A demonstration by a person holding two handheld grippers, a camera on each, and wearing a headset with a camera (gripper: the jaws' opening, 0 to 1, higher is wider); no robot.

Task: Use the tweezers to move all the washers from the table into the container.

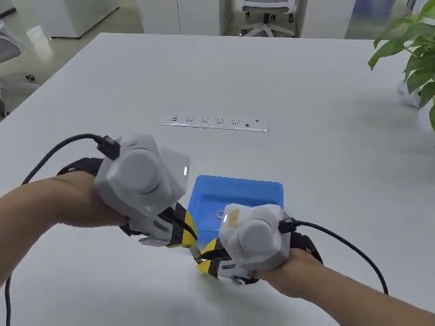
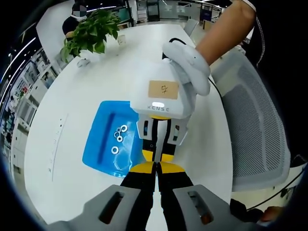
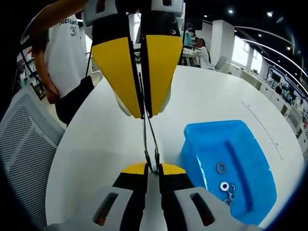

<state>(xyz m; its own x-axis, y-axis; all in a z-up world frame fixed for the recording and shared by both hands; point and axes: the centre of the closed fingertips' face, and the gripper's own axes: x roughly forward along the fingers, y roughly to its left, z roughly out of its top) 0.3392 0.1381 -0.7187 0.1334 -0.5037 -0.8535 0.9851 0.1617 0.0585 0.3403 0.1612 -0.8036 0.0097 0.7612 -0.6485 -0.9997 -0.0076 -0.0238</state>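
Observation:
My two grippers face each other tip to tip beside the blue container (image 1: pixel 238 193), each in a person's hand. Thin metal tweezers (image 3: pixel 149 139) run between them. The left gripper (image 2: pixel 156 169) is shut on one end, and the right gripper (image 3: pixel 153 171) is shut on the other. In the head view the left gripper (image 1: pixel 192 242) and right gripper (image 1: pixel 204 262) meet at the container's near left corner. Several washers (image 2: pixel 119 137) lie inside the container (image 2: pixel 98 149). They show again as washers (image 3: pixel 225 184) on the floor of the container (image 3: pixel 240 144).
A power strip (image 1: pixel 214 123) lies flush in the white table beyond the container. A potted plant (image 1: pixel 410 51) stands at the far right. A mesh office chair (image 2: pixel 255 125) sits by the table's near edge. A person (image 3: pixel 62 45) stands behind it.

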